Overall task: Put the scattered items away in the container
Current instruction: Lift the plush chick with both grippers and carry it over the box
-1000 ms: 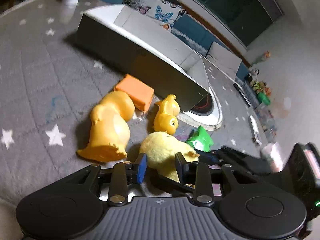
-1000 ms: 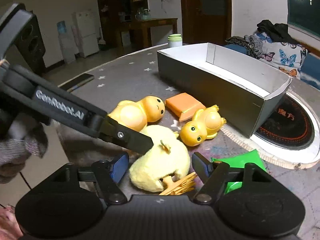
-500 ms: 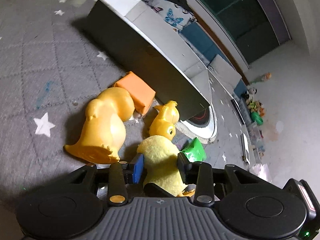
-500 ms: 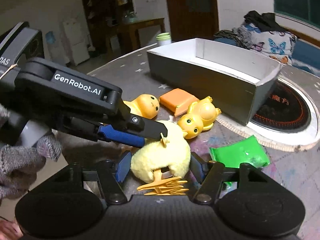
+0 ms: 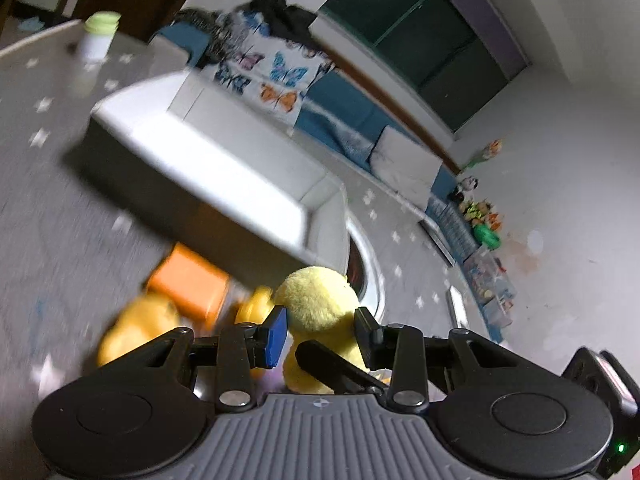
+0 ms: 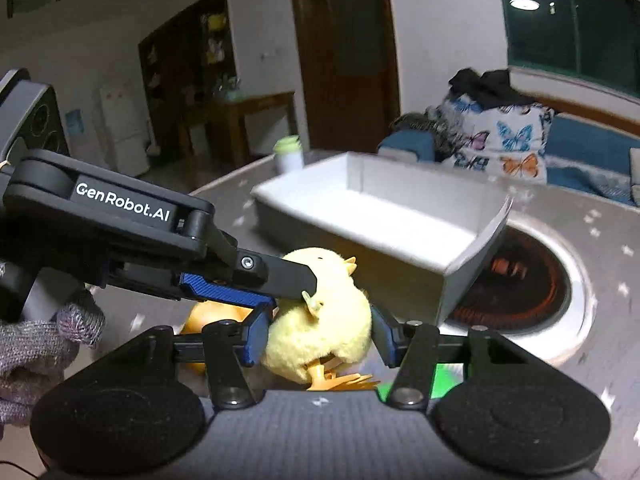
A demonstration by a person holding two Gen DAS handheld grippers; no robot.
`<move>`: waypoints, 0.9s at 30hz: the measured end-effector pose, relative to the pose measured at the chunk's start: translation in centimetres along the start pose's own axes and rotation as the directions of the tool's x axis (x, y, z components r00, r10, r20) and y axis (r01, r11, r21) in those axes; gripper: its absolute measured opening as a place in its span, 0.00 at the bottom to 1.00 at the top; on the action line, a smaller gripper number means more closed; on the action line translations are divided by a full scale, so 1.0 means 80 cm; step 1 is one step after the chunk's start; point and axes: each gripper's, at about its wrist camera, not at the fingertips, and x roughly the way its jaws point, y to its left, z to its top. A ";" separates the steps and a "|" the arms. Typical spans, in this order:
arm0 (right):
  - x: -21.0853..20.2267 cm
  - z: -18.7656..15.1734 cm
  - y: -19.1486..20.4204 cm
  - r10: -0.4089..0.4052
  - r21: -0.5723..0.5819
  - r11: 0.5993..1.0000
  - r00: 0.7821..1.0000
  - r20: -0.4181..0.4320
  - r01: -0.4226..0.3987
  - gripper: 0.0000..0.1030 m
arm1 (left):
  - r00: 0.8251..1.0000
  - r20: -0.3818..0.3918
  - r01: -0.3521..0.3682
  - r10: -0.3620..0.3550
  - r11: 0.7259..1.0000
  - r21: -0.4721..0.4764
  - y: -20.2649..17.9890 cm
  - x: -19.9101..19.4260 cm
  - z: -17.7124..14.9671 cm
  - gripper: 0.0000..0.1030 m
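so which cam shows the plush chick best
The right wrist view: the plush chick shows sharp, with body, wing and orange feet, between both grippers' fingers. The left wrist view shows only its fuzzy back, partly hidden by a black finger.

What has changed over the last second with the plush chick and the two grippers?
Both hand-held grippers, left and right, have lifted the fluffy yellow plush chick off the grey star-patterned table toward the white cardboard box. The orange block and rubber ducks stayed put.
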 end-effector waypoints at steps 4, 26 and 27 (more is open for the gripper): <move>0.013 0.034 -0.016 -0.044 -0.003 0.999 0.998 0.047 0.044 0.52 | 0.999 0.037 0.013 -0.014 0.999 0.038 -0.008 0.018 0.034 0.38; 0.174 0.079 -0.111 -0.109 0.113 0.985 0.982 -0.156 0.128 0.52 | 0.989 -0.145 -0.045 0.038 0.998 -0.046 0.059 0.174 0.118 0.38; 0.177 0.078 -0.110 -0.114 0.108 0.985 0.979 -0.169 0.133 0.52 | 0.988 -0.145 -0.050 0.043 0.998 -0.042 0.059 0.175 0.118 0.38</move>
